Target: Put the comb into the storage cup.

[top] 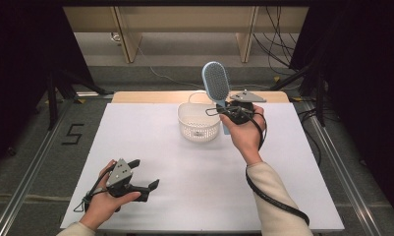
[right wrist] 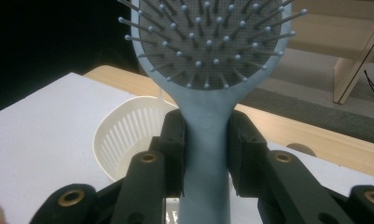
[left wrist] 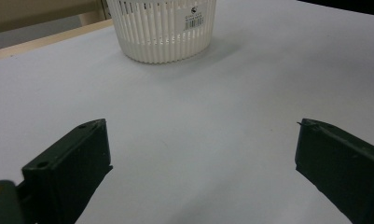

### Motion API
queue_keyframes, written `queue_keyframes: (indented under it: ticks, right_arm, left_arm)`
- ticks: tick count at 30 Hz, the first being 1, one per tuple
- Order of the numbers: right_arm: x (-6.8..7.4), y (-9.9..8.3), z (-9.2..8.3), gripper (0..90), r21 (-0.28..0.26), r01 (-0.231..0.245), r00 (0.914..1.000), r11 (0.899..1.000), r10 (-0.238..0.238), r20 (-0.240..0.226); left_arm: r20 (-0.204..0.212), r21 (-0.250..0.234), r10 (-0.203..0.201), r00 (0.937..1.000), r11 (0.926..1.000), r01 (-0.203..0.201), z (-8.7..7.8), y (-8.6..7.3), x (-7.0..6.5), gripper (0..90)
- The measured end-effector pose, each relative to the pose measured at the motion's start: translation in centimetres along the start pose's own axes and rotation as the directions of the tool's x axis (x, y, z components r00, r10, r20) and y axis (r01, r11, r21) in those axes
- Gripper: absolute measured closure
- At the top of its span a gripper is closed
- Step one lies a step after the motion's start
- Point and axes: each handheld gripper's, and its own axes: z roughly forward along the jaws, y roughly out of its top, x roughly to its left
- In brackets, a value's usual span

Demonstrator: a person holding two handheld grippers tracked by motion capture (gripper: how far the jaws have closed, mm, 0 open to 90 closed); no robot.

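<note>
Upright, a pale-blue hairbrush [right wrist: 205,93], grey bristle pad, ball-tipped pins, seemingly plastic.

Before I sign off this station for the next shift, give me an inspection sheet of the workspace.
Surface: white table top, flat, wooden edge at the far side.
Job's things: blue hairbrush held upright, bristles toward the camera; white slotted basket standing just left of it, barcode label on its wall.
Clutter: nothing seen.
Grippers: right gripper shut on the hairbrush handle; left gripper open, low over the near left of the table, holding nothing.
Cables: black cable trails from the right gripper along the sleeve; loose cables on the floor beyond.
Surroundings: wooden frame legs behind, dark curtains at both sides.
</note>
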Motion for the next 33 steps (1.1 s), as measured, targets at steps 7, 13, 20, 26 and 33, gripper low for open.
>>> queue_keyframes:
  ticks: [7,13,20,26,33]
  right_arm:
    - [-0.01,0.12,0.1,70.4,0.002,0.0,1.0,1.0,0.0,0.002]
    - [0.03,0.25,0.23,70.4,0.002,0.005,1.0,1.0,-0.005,0.003]
    - [-0.06,0.22,0.47,70.4,0.007,0.003,1.0,1.0,-0.003,0.004]
    - [-0.12,0.32,0.64,70.4,0.007,0.0,1.0,1.0,0.0,0.005]
    - [-0.17,0.44,0.76,70.4,0.006,-0.002,1.0,1.0,0.002,0.007]
  left_arm:
    - [0.0,-0.001,0.0,1.0,1.0,0.0,0.0,0.01,0.0,2.8]
    - [0.001,-0.001,0.002,1.0,1.0,-0.002,-0.01,0.02,-0.01,2.8]
    - [0.002,-0.001,0.002,1.0,1.0,-0.002,-0.01,0.02,-0.01,2.8]
    - [0.003,0.001,0.003,1.0,1.0,-0.003,-0.01,0.03,-0.03,2.8]
    - [0.003,0.0,0.003,1.0,1.0,-0.003,-0.03,0.05,-0.03,2.8]
